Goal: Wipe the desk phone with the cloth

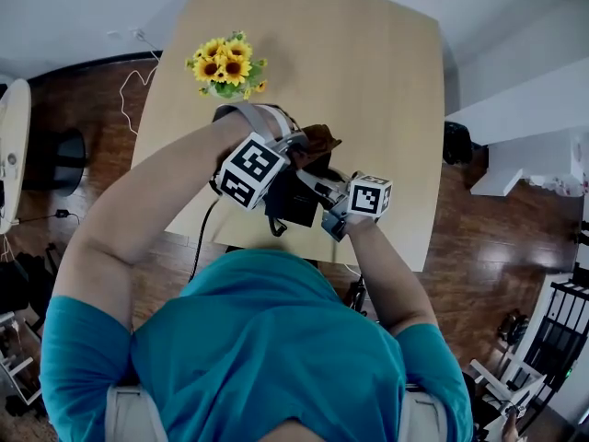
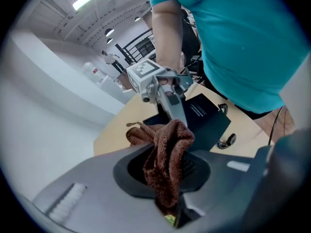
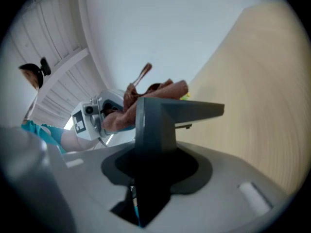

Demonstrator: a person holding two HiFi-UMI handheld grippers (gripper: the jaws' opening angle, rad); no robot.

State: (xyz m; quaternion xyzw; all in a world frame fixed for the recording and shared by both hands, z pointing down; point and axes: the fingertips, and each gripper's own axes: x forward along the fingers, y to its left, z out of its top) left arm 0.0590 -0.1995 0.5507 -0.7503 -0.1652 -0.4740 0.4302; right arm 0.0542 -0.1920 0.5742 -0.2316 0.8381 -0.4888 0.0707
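The only container is a small pale pot [image 1: 224, 90] near the far left of the wooden surface [image 1: 368, 72], filled with a bunch of sunflowers [image 1: 225, 63] whose blooms hide most of it.

The desk phone [image 2: 206, 118] is dark and sits at the near edge of the surface, close to the person's body, tipped up off the flat. The right gripper [image 1: 317, 190] is clamped on it: in the right gripper view a dark grey slab of the phone fills the gap between the jaws. One dark panel of the phone carries a few lines of white print, too small to read. A coiled cord [image 2: 226, 141] lies on the surface just beside the phone.

The left gripper [image 1: 299, 147] is clamped on the brown cloth [image 2: 167, 154], which bunches up out of its jaws and lies against the phone just where the right gripper's jaws meet it.

Each gripper's cube bears black and white square markers and no readable words
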